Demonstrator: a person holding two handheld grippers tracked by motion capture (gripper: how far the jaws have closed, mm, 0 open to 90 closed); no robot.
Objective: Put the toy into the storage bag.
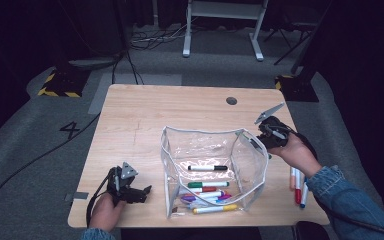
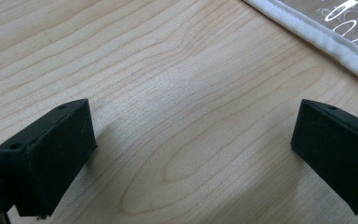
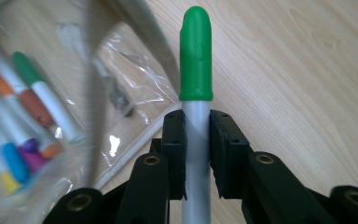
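right claw (image 3: pixel 196 140) was clamped on the green-capped marker (image 3: pixel 196 60) at the clear pouch's (image 1: pixel 215 145) right rim, so next it probably needed lowering inside beside the other markers (image 1: pixel 207 192), while left claw (image 2: pixel 193 154) rested apart on the bench (image 1: pixel 135 115).

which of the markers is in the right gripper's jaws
The green-capped marker: the right gripper is shut on its white barrel. The other markers lie loose in the clear pouch or on the table.
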